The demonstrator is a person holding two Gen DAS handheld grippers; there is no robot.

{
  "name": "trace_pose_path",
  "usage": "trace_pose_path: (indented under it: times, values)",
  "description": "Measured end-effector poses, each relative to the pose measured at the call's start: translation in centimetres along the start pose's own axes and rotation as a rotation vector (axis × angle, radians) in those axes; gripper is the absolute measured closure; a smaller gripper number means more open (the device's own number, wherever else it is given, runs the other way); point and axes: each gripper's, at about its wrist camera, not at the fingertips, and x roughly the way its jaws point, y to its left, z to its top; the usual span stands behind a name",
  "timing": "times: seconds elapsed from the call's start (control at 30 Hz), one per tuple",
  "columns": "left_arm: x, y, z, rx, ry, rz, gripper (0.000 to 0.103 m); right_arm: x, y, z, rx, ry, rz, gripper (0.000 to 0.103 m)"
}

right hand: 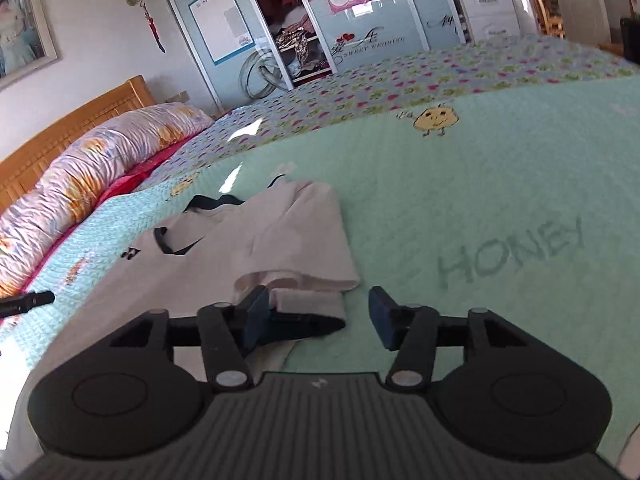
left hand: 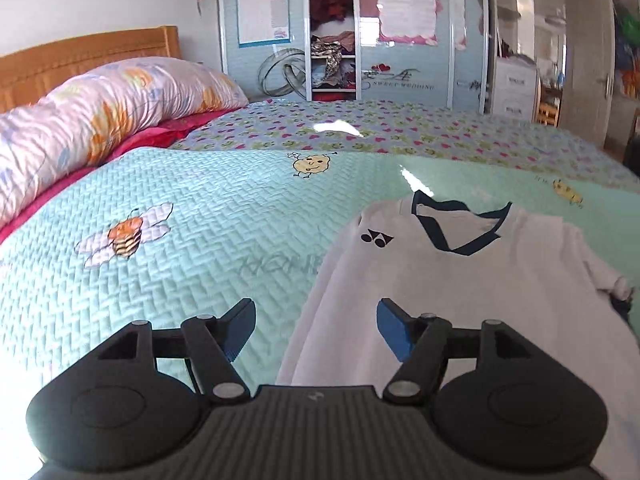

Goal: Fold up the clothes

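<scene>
A white shirt [left hand: 472, 300] with a navy V-neck collar [left hand: 456, 236] lies front up on the mint quilted bedspread [left hand: 200, 240]. My left gripper [left hand: 316, 328] stands open over the shirt's left edge, and its blue pads touch no cloth. In the right wrist view the same shirt [right hand: 240, 240] lies to the left with its sleeve [right hand: 312, 302] folded back. My right gripper [right hand: 318, 318] is open around that sleeve's dark-edged cuff. The cuff lies against the left pad [right hand: 256, 316], well apart from the right one.
A long floral bolster [left hand: 100, 108] and a wooden headboard [left hand: 80, 56] run along the bed's left side. A heart-patterned sheet [left hand: 400, 128] covers the far half. A wardrobe with glass doors [left hand: 332, 28] stands beyond the bed. A black tip [right hand: 28, 302] pokes in at the left edge.
</scene>
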Motion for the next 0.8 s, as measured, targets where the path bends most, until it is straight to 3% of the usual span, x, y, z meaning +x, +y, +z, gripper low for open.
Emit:
trace_pose_path:
  times: [0.13,0.27,0.3,0.33,0.4,0.43,0.53,0.63,0.73,0.8]
  values:
    - [-3.9,0.1,-1.7,-0.080,0.020,-0.060,0.027,2.2,0.5,0.4,0.113,-0.001,-0.014,0.035]
    - [-5.3,-0.3,-3.8,-0.157,0.062,-0.115,0.027,6.4,2.0,0.0,0.115,0.087,-0.093,0.034]
    - [-5.3,-0.4,-4.3,-0.170,0.076,-0.127,0.027,6.9,2.5,-0.2,0.084,0.080,-0.129,0.038]
    - [-5.4,-0.4,-4.8,-0.184,0.091,-0.139,0.027,7.1,3.0,-0.2,0.033,0.068,-0.176,0.062]
    - [-5.2,-0.3,-5.3,-0.194,0.122,-0.165,0.027,7.0,3.1,0.7,-0.024,0.070,-0.202,0.089]
    - [-5.2,0.0,-5.4,-0.197,0.139,-0.174,0.027,6.6,2.8,1.6,-0.045,0.062,-0.230,0.091]
    - [-5.4,1.2,-5.8,-0.219,0.141,-0.179,0.027,4.5,1.6,6.3,-0.199,-0.073,-0.423,0.096]
    - [-5.5,1.8,-6.0,-0.223,0.138,-0.153,0.027,5.0,-1.3,11.3,-0.341,-0.147,-0.653,0.085]
    - [-5.7,2.2,-6.3,-0.230,0.142,-0.141,0.027,3.1,-4.8,13.1,-0.137,-0.157,-0.598,0.056]
    - [-6.5,2.1,-6.4,-0.219,0.144,-0.150,0.027,0.6,-5.4,11.0,-0.023,-0.151,-0.482,0.055]
